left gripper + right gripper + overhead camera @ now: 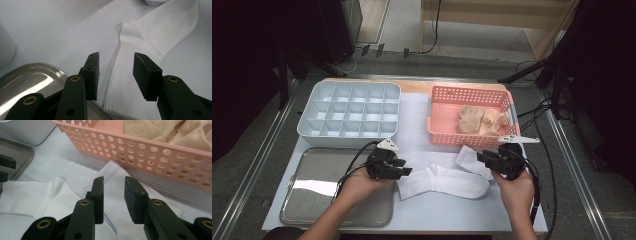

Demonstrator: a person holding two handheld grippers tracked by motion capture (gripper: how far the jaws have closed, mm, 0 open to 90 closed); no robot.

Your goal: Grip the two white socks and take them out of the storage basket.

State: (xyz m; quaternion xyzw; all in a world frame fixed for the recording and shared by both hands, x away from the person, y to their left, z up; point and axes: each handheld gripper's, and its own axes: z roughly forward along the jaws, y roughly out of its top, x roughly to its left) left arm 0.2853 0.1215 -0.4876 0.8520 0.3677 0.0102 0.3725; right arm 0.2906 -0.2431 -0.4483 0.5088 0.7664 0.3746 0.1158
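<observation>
High view, white sock (447,181), both tools (408,171) open

The high view looks forward and down over the whole table (422,215), while both gripper views sit low and close, sharing the white sock (447,181) (140,70) (30,195).
</observation>
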